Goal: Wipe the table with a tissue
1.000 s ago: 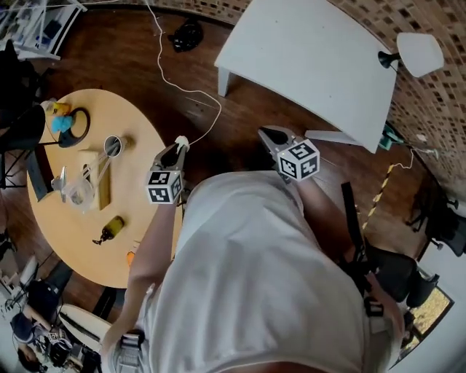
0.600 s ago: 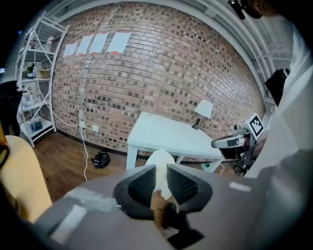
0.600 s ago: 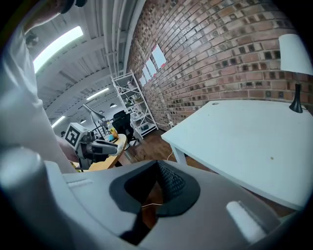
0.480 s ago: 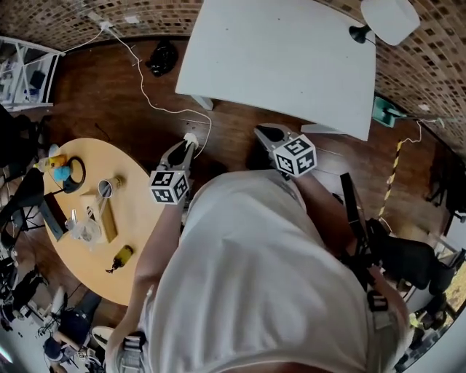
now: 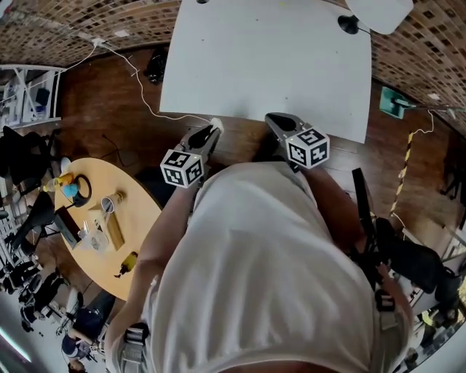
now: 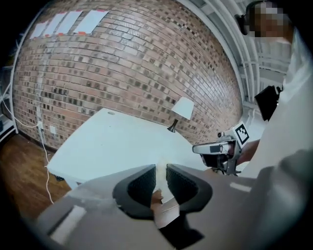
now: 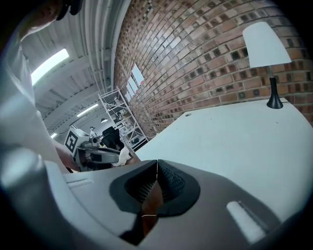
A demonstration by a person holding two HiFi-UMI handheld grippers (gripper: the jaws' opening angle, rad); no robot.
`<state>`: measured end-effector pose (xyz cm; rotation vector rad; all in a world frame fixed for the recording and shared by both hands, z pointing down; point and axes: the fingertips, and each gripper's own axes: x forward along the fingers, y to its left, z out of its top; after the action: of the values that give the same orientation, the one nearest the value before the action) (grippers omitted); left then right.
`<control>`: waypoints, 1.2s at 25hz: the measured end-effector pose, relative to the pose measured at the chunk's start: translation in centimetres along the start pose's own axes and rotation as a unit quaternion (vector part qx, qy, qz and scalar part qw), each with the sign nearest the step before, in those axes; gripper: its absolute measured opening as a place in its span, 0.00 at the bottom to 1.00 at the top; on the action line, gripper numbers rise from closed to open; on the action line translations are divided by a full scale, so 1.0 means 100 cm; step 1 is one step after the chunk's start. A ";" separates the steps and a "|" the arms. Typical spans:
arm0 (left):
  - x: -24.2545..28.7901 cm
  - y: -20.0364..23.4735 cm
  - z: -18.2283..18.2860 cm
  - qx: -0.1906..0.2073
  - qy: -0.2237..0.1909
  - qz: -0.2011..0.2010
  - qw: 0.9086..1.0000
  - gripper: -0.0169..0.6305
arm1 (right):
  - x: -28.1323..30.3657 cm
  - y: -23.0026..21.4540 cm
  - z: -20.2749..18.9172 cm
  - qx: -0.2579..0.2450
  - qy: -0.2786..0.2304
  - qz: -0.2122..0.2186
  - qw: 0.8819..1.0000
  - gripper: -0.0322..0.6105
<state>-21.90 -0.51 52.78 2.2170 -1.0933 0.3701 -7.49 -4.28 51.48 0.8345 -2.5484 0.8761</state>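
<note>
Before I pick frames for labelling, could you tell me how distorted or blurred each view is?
Head view: fairly sharp, brick wall bowed at the edges. Left gripper view: strong fisheye bulge, black corners. Right gripper view: lamp crisp, ceiling light blown out.

Lamp [image 5: 378, 12] on far right of table [image 5: 255, 65]

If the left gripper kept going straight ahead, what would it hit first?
Probably the white table, its near edge just ahead of the left gripper and its pinched tissue; depth is unclear.
</note>
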 end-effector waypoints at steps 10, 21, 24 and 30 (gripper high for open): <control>0.087 -0.022 0.032 0.059 0.061 0.004 0.996 0.15 | -0.041 -0.071 0.017 0.020 -0.027 -0.034 0.999 0.06; 0.153 -0.044 0.018 0.184 0.159 -0.078 0.967 0.15 | -0.070 -0.094 0.002 0.072 -0.043 -0.120 0.989 0.06; 0.168 -0.048 0.013 0.199 0.173 -0.098 0.960 0.15 | -0.071 -0.096 -0.001 0.079 -0.044 -0.138 0.986 0.06; 0.186 -0.054 0.011 0.238 0.199 -0.113 0.944 0.15 | -0.079 -0.096 -0.016 0.104 -0.052 -0.175 0.978 0.06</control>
<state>-6.22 -10.07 59.01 2.4887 -0.5623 1.0189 4.76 -6.03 53.39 1.3761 -2.3126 1.0141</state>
